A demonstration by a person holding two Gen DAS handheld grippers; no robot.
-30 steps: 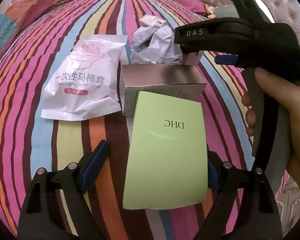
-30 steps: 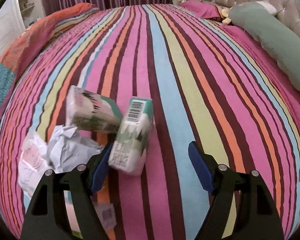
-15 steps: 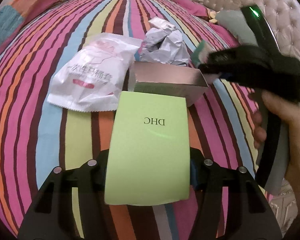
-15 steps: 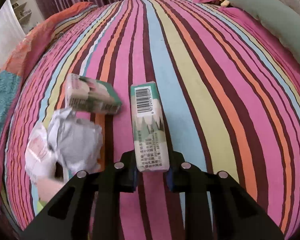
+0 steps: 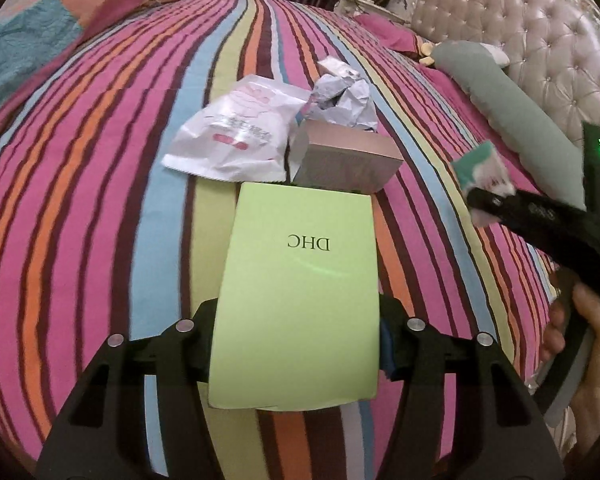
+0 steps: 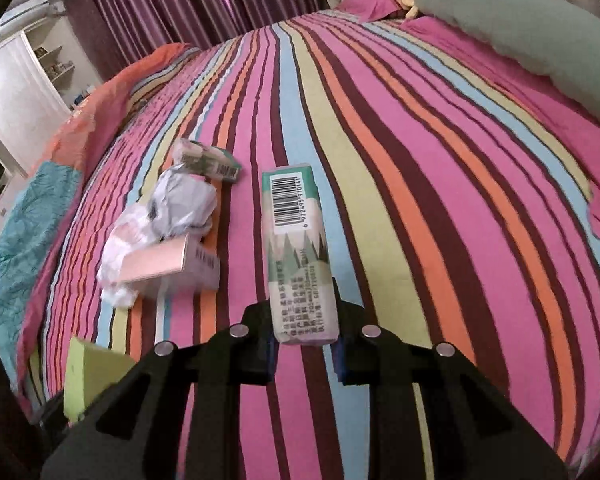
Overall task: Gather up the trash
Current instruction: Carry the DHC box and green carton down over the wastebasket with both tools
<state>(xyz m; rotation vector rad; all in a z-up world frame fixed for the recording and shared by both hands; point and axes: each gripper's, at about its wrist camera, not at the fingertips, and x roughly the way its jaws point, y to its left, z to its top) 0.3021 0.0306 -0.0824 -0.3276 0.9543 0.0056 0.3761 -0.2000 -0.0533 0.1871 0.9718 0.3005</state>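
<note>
upside-down "dhc" on green box (image 5: 300,300) in left tongs (image 5: 296,344)

Two green-and-white tissue packs (image 6: 300,248) (image 6: 210,160), two cardboard boxes, pale green (image 5: 300,304) and pink (image 5: 346,160), one white plastic bag (image 5: 236,140), one crumpled paper ball (image 5: 346,102).

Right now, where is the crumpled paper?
In the left wrist view, the crumpled paper lies on the striped bed, behind the pink box, beside the white bag.
</note>
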